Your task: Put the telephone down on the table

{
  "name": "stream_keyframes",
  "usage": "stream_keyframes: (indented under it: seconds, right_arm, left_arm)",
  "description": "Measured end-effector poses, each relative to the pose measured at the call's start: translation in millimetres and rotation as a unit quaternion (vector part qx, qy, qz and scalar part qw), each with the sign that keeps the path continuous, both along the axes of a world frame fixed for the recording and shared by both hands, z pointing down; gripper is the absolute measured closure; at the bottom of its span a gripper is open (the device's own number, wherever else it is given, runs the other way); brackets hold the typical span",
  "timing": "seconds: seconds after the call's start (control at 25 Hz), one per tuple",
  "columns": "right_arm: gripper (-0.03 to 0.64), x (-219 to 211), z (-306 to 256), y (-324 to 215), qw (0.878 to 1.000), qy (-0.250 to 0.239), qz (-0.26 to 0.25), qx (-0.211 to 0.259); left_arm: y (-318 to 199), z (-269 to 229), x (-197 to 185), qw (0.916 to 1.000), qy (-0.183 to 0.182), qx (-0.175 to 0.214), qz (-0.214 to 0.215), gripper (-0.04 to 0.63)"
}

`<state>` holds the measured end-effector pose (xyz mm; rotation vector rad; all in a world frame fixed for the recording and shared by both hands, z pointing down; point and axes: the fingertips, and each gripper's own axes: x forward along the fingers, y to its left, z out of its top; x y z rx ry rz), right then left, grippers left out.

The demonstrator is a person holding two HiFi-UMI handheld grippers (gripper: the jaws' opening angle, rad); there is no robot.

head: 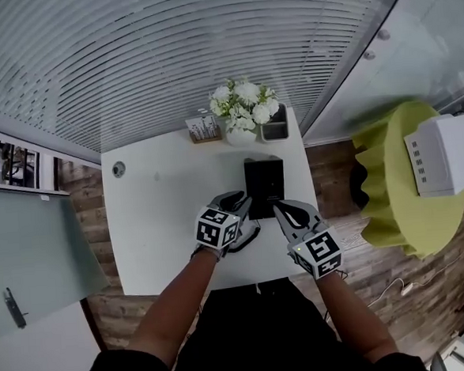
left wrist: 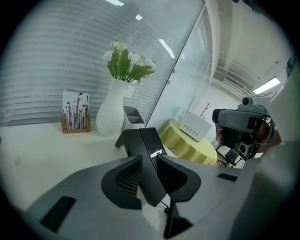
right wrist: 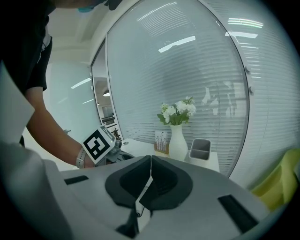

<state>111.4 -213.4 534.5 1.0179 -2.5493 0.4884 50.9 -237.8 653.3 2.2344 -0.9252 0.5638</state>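
Note:
The black telephone point(head: 264, 185) lies flat on the white table point(head: 163, 217), near its right front part. My left gripper point(head: 239, 205) is at the telephone's near left corner. In the left gripper view the telephone's dark edge point(left wrist: 149, 140) runs between the jaws of the left gripper point(left wrist: 149, 160), which stand a little apart around it, open. A thin black cord point(head: 247, 237) loops under that hand. My right gripper point(head: 280, 210) hovers at the telephone's near right corner. In its own view the right gripper point(right wrist: 151, 160) has its jaws pressed together with nothing between them.
At the table's far edge stand a white vase of flowers point(head: 241, 113), a grey holder point(head: 275, 126) and a small card stand point(head: 203, 129). A green round table point(head: 399, 201) carrying a white device point(head: 444, 154) stands to the right. Glass walls with blinds close off the back.

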Motion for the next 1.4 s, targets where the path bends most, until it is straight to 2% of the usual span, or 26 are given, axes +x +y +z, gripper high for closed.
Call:
stream_keyframes:
  seconds: [0.32,0.52,0.76,0.88,1.0,1.4]
  right_arm:
    - [0.595,4,14,5,1.000,0.007,0.004,-0.023]
    - [0.595,7,13,8,0.999,0.007,0.007,-0.034]
    - [0.595,14,15,10,0.999,0.009,0.016,-0.045]
    - [0.595,17,13,13,0.999,0.007,0.020,-0.049]
    - [0.595,18,11,14,0.998,0.006,0.024,-0.049]
    - [0.595,18,11,20,0.998,0.013,0.028,-0.050]
  left_arm:
    - [-9,39,1,0.9956,0.055,-0.075,-0.007,0.453]
    - [-11,52,10,0.9866,0.105,-0.124,0.014,0.436]
    - [-15,63,13,0.9781,0.137,-0.155,0.020,0.436]
    - [-19,64,14,0.9738,0.158,-0.163,0.019,0.437]
    - [-19,62,16,0.9707,0.171,-0.166,0.025,0.487]
    - [-14,56,15,0.9682,0.181,-0.171,0.020,0.509]
